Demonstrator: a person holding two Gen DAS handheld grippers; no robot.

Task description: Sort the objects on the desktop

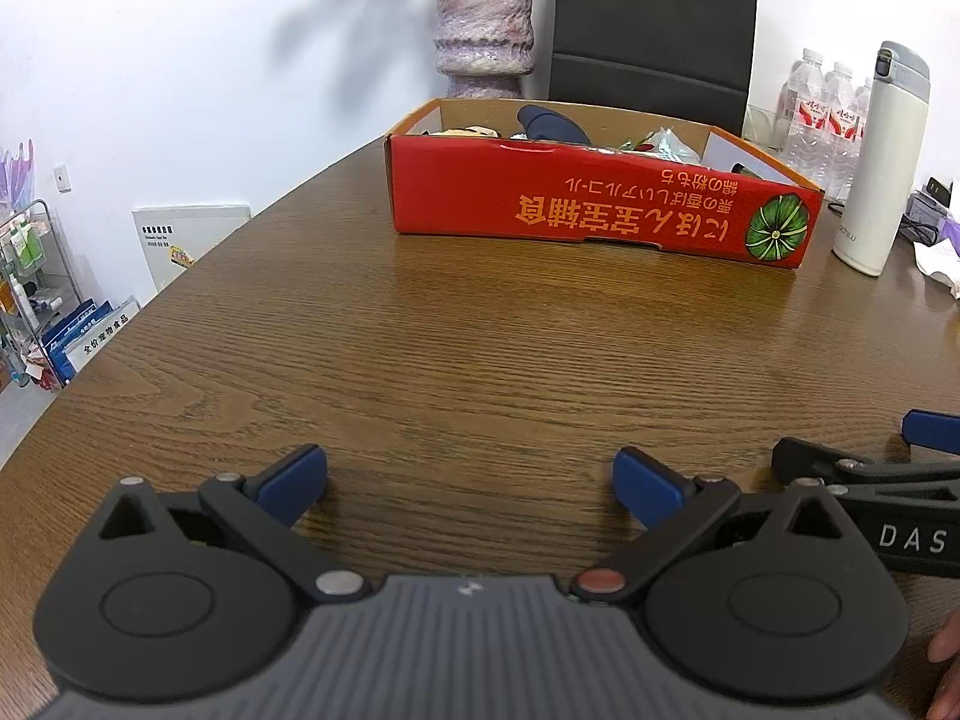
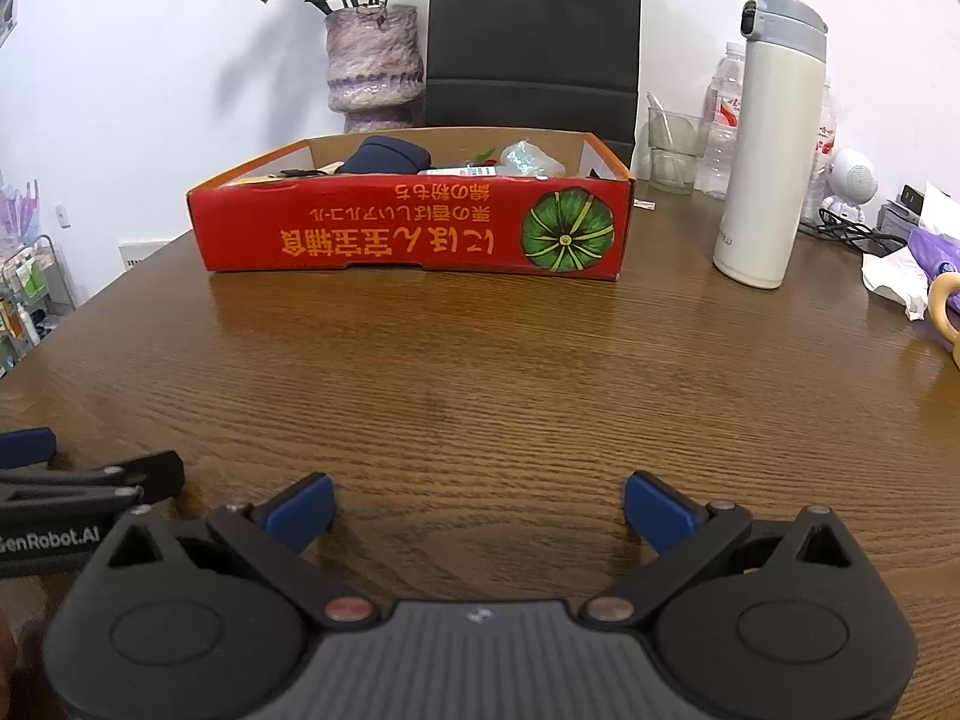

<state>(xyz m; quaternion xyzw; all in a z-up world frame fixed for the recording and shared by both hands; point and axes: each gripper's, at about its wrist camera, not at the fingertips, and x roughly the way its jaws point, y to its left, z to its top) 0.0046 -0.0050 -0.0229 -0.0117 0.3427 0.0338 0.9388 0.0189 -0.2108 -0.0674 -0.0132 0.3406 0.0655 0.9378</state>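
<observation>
Wooden table (image 2: 480, 360) — red box (image 2: 414, 228) contents half-hidden behind its wall.

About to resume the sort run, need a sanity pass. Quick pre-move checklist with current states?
1. Left claw open, nothing held: ok.
2. Right claw open, nothing held: ok.
3. Table between the claws and the red box free of obstacles: ok.
4. Red box open on top, items already inside: ok.
5. White thermos upright to the right of the box, apart from it: ok, but mind it on a rightward reach.
6. Loose items left to sort: tissue and clutter at the right edge; which belong to the task, cannot tell.
</observation>
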